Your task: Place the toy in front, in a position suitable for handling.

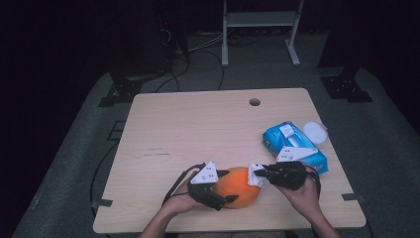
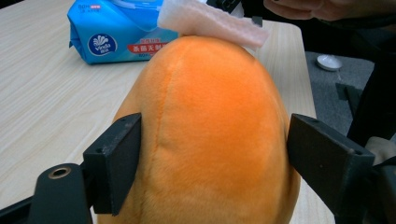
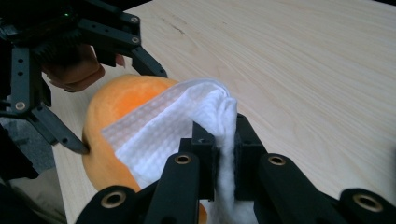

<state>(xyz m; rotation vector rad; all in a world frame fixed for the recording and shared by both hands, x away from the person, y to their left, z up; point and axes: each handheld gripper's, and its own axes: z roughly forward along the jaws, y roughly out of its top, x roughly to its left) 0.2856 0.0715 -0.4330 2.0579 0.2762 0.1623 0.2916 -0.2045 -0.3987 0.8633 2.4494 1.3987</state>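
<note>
An orange plush fruit lies near the table's front edge. My left gripper is shut on it, one jaw on each side of the plush fruit. My right gripper comes in from the right and is shut on a white wet wipe. The wipe drapes over the top of the plush fruit and touches it. In the left gripper view the wipe lies across the far top of the fruit. In the right gripper view the left gripper straddles the fruit.
A blue pack of wet wipes lies at the right of the table, with a round white lid just behind it. A cable hole sits near the far edge. Bare wood spreads to the left and back.
</note>
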